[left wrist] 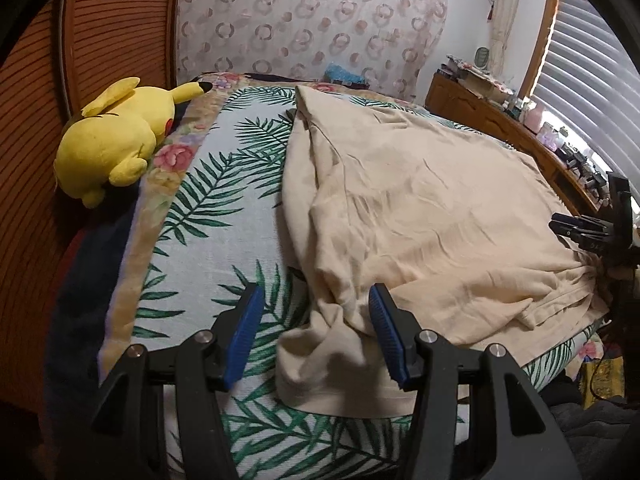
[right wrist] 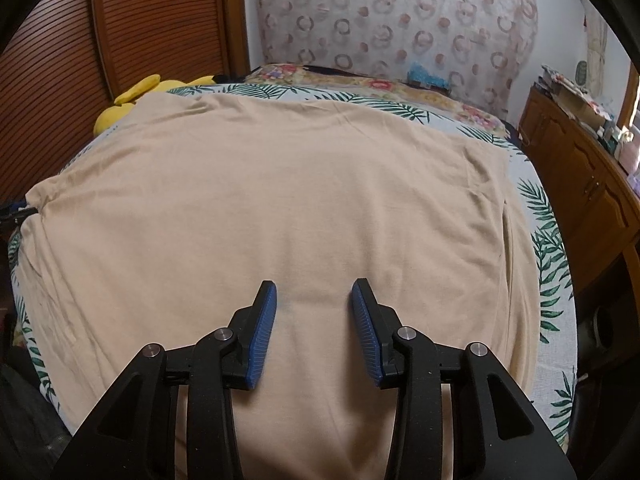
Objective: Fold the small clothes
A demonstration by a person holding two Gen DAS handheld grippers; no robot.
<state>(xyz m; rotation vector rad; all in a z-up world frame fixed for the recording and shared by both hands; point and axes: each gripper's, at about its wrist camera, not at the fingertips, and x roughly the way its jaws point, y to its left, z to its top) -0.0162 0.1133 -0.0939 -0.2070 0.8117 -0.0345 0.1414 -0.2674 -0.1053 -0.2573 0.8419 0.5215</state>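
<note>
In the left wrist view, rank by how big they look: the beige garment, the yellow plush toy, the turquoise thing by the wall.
1. Beige garment, largest.
2. Yellow plush toy.
3. Turquoise thing, smallest, though it lies farthest from the camera, so its true size is unsure.

Bedroom as I see it from my two tools: bed, louvred doors, dresser, blinds.

My work surface is a bed [left wrist: 208, 216] with a palm-leaf cover over a floral-bordered blanket. Left of it stand brown louvred doors [left wrist: 36, 128]; a yellow plush toy [left wrist: 116, 140] lies at that edge. Behind the bed hangs a curtain [right wrist: 400, 20] printed with rings. To the right, a wooden dresser [right wrist: 580, 176] carries clutter beneath a window with white blinds [left wrist: 592, 72], which admit daylight.
</note>
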